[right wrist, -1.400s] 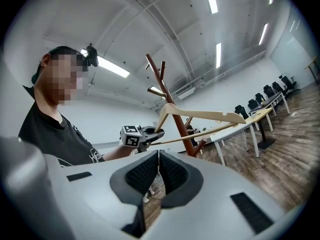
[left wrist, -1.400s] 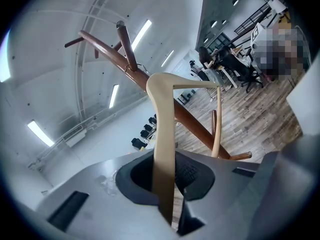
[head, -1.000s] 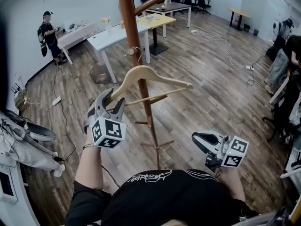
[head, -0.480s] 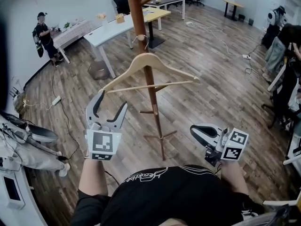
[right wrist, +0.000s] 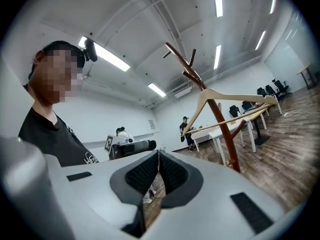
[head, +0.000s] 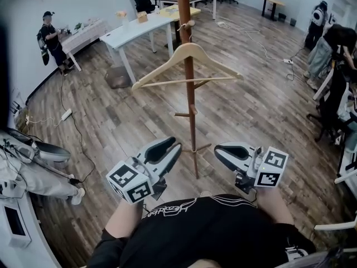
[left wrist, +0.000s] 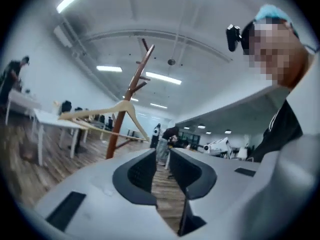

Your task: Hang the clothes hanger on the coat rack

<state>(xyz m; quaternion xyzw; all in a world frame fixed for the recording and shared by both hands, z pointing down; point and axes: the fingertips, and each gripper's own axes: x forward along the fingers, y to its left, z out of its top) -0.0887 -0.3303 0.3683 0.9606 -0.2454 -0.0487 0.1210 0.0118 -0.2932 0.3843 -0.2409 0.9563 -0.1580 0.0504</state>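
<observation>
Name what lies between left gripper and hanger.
Head view: only bare wood floor between wooden hanger and left gripper, whose empty jaws have just been closing.

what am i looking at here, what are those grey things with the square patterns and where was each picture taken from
There is no robot here. A person holds a hand-held gripper in each hand, and the cubes with square markers are part of those grippers. The head view comes from a camera on the person's head, looking down. The other two views come from cameras riding on each gripper, looking along its jaws. The left gripper has its jaws slightly apart; they have just been closing, with nothing between them. The right gripper has its jaws together and empty. No table is involved: a wooden coat rack stands on the plank floor. A wooden clothes hanger hangs on it, and neither gripper touches it.
</observation>
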